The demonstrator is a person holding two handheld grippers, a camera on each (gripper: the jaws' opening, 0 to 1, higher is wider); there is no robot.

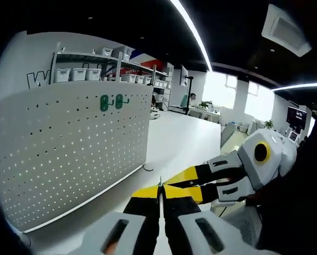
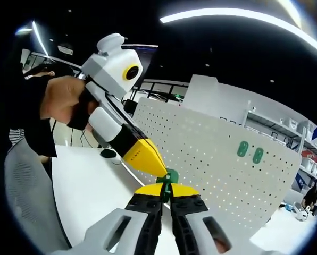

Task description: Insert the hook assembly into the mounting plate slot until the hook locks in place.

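A white pegboard mounting plate [image 1: 68,154] stands upright on the white table, with two green hooks [image 1: 112,102] hung near its top edge. In the right gripper view the same plate [image 2: 222,159] and its two green hooks [image 2: 250,152] lie ahead to the right. My right gripper [image 2: 167,187] is shut on a small green hook piece [image 2: 170,177]. The left gripper [image 2: 148,156] comes in from the upper left, its yellow tip touching that piece. In the left gripper view my left gripper [image 1: 160,190] is shut, a thin sliver poking from its tips, and the right gripper [image 1: 188,180] meets it from the right.
A person's hand [image 2: 68,101] and dark sleeve hold the left gripper. A mesh chair back [image 2: 31,180] is at the left. Shelves with white bins [image 1: 84,73] stand behind the plate. The white table top [image 1: 174,138] runs on past the plate.
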